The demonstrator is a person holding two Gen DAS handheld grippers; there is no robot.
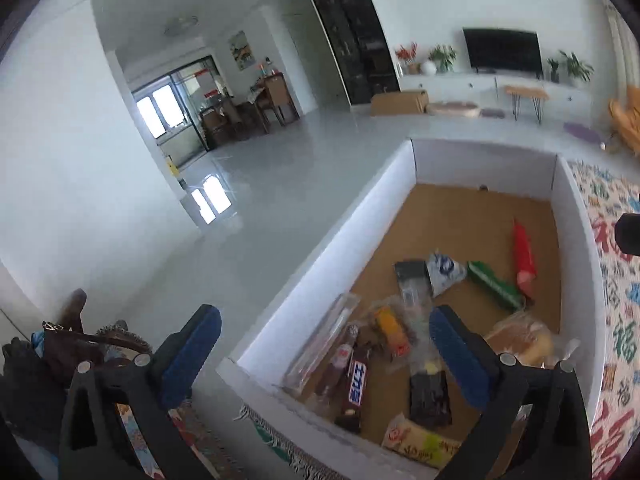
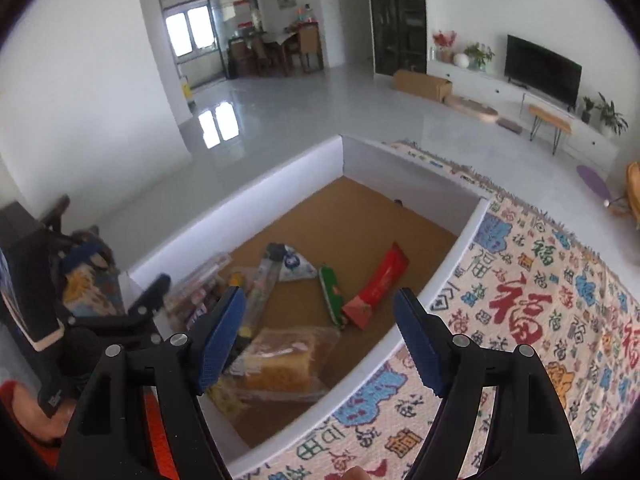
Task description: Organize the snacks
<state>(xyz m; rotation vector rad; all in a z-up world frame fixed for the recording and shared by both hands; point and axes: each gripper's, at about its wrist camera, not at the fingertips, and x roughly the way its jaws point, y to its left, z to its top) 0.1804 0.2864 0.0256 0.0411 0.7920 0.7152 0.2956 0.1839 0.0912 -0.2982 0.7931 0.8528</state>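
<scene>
1. Patterned rug (image 2: 520,300) borders a white-walled box (image 2: 440,276) holding every visible snack: red packet (image 2: 380,284), Snickers bar (image 1: 357,384), wrapped cake (image 2: 280,364).
2. Left hand-held gripper (image 1: 324,352) and right hand-held gripper (image 2: 320,340) gape empty above the box; sorting looks nearly done.

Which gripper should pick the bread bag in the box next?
Right, probably. The right gripper hangs open directly over the bread bag; the open left gripper faces the candy bars instead.

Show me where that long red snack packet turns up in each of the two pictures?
Left wrist view: red packet lies far right in the white box, beside the green packet.
Right wrist view: red packet lies mid-box, just right of the green packet.
Shared landmark: the television.
</scene>
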